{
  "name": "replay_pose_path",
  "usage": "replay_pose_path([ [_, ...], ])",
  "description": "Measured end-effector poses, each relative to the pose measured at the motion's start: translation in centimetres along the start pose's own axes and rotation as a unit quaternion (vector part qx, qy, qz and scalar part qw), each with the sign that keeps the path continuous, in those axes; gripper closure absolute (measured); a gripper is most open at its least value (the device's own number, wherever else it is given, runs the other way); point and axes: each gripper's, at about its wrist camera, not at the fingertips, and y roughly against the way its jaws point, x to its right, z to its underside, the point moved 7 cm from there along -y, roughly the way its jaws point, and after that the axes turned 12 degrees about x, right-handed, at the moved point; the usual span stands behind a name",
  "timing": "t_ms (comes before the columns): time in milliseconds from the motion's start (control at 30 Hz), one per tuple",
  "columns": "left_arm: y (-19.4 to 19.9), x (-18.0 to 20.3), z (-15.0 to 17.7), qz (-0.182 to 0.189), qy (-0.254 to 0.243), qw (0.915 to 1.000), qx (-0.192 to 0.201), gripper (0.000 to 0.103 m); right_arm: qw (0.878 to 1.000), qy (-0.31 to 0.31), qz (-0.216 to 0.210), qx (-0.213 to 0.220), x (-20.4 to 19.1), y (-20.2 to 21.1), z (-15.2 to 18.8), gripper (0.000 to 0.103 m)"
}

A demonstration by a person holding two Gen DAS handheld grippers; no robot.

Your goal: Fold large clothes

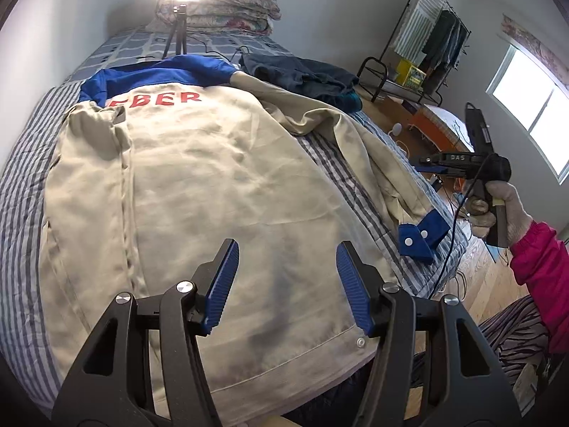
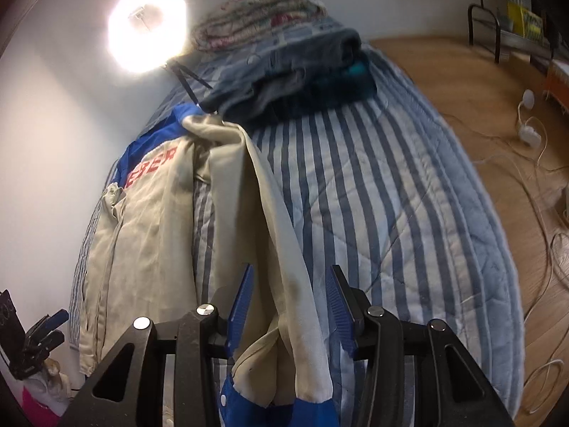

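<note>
A beige jacket (image 1: 199, 185) with a blue collar and red letters lies back up on the striped bed (image 1: 21, 192). Its right sleeve (image 1: 373, 156) stretches toward the bed's right edge and ends in a blue cuff (image 1: 421, 236). My left gripper (image 1: 284, 263) is open and empty above the jacket's lower hem. In the right wrist view the sleeve (image 2: 270, 213) runs between the open jaws of my right gripper (image 2: 290, 295), with the blue cuff (image 2: 249, 405) below. The right gripper also shows in the left wrist view (image 1: 462, 167), held above the sleeve end.
A pile of dark clothes (image 1: 306, 74) lies on the bed beyond the jacket. A folded quilt (image 1: 227, 10) and a ring light on a tripod (image 1: 177, 32) stand at the head. A clothes rack (image 1: 426, 42) stands on the wooden floor (image 2: 462, 82) with cables.
</note>
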Motion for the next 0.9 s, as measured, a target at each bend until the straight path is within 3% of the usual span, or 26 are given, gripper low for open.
replay_pose_path([
  [100, -0.3, 0.5, -0.1, 0.003, -0.005, 1.0, 0.0, 0.044, 0.999, 0.033, 0.015, -0.023, -0.8, -1.4, 1.0, 0.058],
  [233, -0.4, 0.8, 0.0, 0.0, -0.017, 0.9999, 0.0, 0.044, 0.996, 0.064, 0.029, -0.046, -1.8, -2.3, 2.0, 0.1],
  [467, 0.1, 0.3, 0.3, -0.001, -0.006, 1.0, -0.001, 0.044, 0.997, 0.066, 0.02, 0.021, -3.9, 2.5, -0.5, 0.103],
  [633, 0.4, -0.2, -0.3, -0.005, 0.004, 0.9999, 0.01, 0.044, 0.991, 0.115, -0.021, 0.057, -9.3, 6.4, -0.8, 0.103],
  [767, 0.7, -0.8, -0.7, -0.012, 0.016, 0.9996, 0.017, 0.044, 0.984, 0.156, -0.073, 0.049, -15.2, 7.3, 0.9, 0.103],
  [900, 1.1, -1.9, -0.9, -0.019, 0.034, 0.9989, 0.025, 0.044, 0.969, 0.206, -0.135, 0.017, -21.7, 6.7, 4.7, 0.103],
])
